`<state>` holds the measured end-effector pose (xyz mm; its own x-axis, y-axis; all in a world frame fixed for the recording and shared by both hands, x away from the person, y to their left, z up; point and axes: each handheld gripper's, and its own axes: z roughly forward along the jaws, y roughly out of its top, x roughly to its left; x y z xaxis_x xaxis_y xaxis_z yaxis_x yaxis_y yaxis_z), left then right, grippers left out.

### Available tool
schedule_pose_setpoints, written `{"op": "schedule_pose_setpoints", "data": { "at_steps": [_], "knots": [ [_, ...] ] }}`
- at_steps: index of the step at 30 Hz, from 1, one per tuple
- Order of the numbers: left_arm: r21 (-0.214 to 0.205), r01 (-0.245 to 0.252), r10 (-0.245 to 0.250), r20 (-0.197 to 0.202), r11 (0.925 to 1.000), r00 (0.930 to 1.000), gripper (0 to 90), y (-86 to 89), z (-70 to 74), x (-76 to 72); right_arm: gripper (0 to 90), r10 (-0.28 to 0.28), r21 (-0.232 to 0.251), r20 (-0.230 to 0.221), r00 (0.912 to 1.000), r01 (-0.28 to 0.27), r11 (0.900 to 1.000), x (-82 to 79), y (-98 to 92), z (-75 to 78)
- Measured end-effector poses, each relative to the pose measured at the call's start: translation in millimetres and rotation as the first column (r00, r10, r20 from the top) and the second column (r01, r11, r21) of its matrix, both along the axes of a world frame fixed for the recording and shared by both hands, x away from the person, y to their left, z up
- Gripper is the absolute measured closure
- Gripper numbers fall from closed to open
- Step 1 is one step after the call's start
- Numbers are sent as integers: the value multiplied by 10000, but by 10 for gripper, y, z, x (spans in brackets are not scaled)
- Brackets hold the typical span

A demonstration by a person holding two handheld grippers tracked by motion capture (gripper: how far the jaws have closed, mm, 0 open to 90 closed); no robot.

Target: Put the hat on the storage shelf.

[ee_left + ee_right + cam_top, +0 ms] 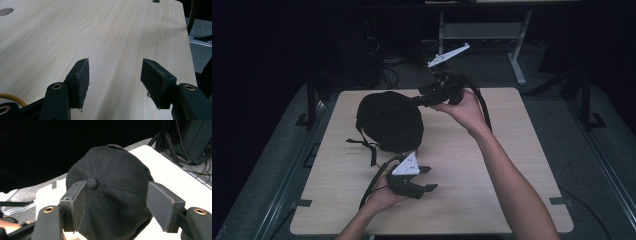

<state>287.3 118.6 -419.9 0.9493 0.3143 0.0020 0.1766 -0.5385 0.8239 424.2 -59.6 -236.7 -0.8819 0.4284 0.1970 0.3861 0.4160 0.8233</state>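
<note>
A black cap (389, 120) lies crown-up at the back left of the wooden table (492, 165), its straps (367, 145) trailing toward the front. My right gripper (419, 97) reaches in from the right, level with the cap's upper right edge. In the right gripper view it (116, 205) stands open, and the cap's crown (112, 185) and top button sit just beyond the jaws, the button close to the left one. My left gripper (428, 178) is in front of the cap, pointing right. It (115, 80) is open over bare tabletop (100, 30) with nothing between the jaws.
Behind the table stand a metal desk frame (517, 55) and cables on the dark floor (387, 70). A round hole (6, 11) shows in the tabletop. The table's right edge (190, 50) drops to grey floor. Bare wood lies to the right of the cap.
</note>
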Motion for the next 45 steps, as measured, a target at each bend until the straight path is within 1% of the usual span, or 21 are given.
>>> {"op": "schedule_pose_setpoints", "data": {
  "at_steps": [5,6,8,11,13,15,16,18,21,23,27,31,33,35,37,42,45],
  "knots": [
    [-69,-52,52,-23,10000,10000,394,6,-2,1,307,-101,0,-64,9999,101,9999,-9,-83,-19],
    [-79,-86,86,-38,9999,10000,392,7,-1,0,307,-181,26,-26,9998,181,9998,-16,-130,-33],
    [-14,-67,67,55,10000,10000,390,15,3,7,305,-228,26,-113,9997,229,9997,-23,-168,-47],
    [0,-67,67,89,10000,9999,388,18,2,10,305,-286,15,-52,9996,286,9996,-25,-205,-62],
    [-46,-96,96,65,9999,9999,385,20,1,11,301,-414,-14,-162,9990,414,9991,-30,-268,-88],
    [-33,-108,108,55,9999,9999,384,23,1,12,300,-412,-18,-121,9991,412,9992,-28,-285,-95],
    [-37,-123,123,54,9999,9999,384,25,0,12,299,-427,-21,-183,9989,426,9991,-31,-302,-100],
    [-40,-138,138,48,9999,9999,383,27,-1,15,298,-459,6,-108,9989,459,9989,-42,-344,-113],
    [-84,-153,153,33,9998,9999,381,24,-3,12,295,-548,12,-167,9984,548,9985,-57,-407,-135],
    [14,-120,119,58,9999,9999,380,25,-2,15,292,-647,51,-217,9977,648,9979,-69,-467,-159],
    [57,-112,111,77,9999,9999,378,28,-1,17,288,-717,71,-234,9972,718,9974,-78,-522,-184],
    [-82,-202,202,19,9998,9998,377,34,-1,16,286,-797,30,-254,9965,798,9968,-102,-595,-219],
    [8,-206,206,85,9998,9998,376,47,4,23,286,-794,9,-227,9966,794,9968,-108,-628,-234],
    [-41,-250,251,64,9997,9997,376,47,1,22,283,-808,31,-226,9965,808,9967,-114,-666,-255],
    [-107,-271,272,58,9996,9996,376,49,-1,20,284,-900,80,-325,9954,903,9959,-135,-698,-265],
    [-108,-298,298,22,9995,9996,375,51,-5,22,283,-964,61,-378,9946,967,9953,-158,-772,-331],
    [-90,-305,305,-9,9995,9995,375,53,-4,22,281,-1058,44,-512,9931,1061,9943,-172,-839,-396]
  ]
}}
